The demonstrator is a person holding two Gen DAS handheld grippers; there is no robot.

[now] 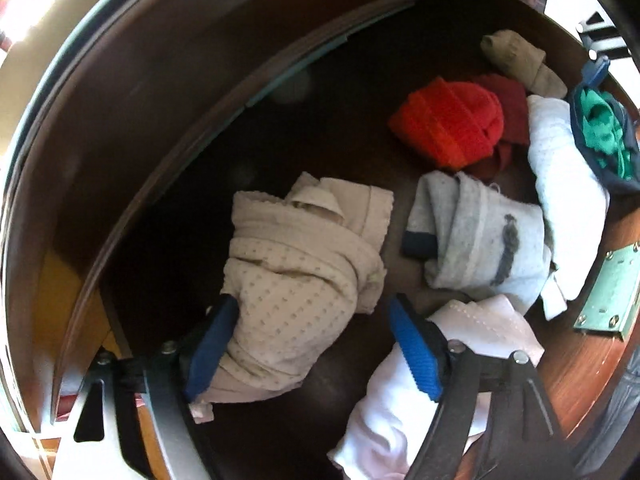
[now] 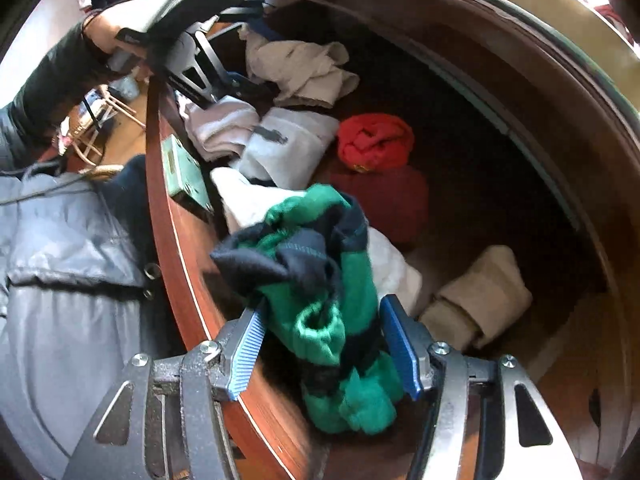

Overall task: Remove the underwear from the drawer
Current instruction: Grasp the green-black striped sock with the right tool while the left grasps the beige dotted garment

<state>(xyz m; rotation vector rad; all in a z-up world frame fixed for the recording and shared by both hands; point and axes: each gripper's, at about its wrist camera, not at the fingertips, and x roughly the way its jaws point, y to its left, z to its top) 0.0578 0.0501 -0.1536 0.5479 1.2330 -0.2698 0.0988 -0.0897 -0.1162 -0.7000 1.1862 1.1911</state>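
Looking steeply down into an open dark wooden drawer (image 1: 168,128) through both wrist cameras, I see my two grippers angled toward its floor, which is scattered with folded underwear and socks. My left gripper (image 1: 316,348) hangs with its blue pads spread wide; a beige dotted bundle (image 1: 296,280) lies between them, its edge against the left-hand pad (image 1: 212,348), while the other pad (image 1: 416,352) stands clear of it, so nothing is gripped. Just beside that far pad lies a white and pale pink garment (image 1: 472,344). Further in are a grey folded piece (image 1: 480,236), an orange-red bundle (image 1: 448,124) lying on dark red cloth (image 1: 512,108), and an olive-brown roll (image 1: 516,56) near the far corner. My right gripper (image 2: 320,348) holds a green and navy striped garment (image 2: 316,280) between its pads, half closed on it; the cloth bunches above the fingers and hangs over the drawer's front wall (image 2: 184,240), beside a pale green metal plate (image 2: 184,176) fixed to the inside of that wall. From the right wrist view the left gripper shows at the upper left, held from above by a hand (image 2: 104,32) in a dark sleeve (image 2: 52,80), tilted down into the drawer. A grey padded jacket (image 2: 68,280) fills the space outside the drawer front
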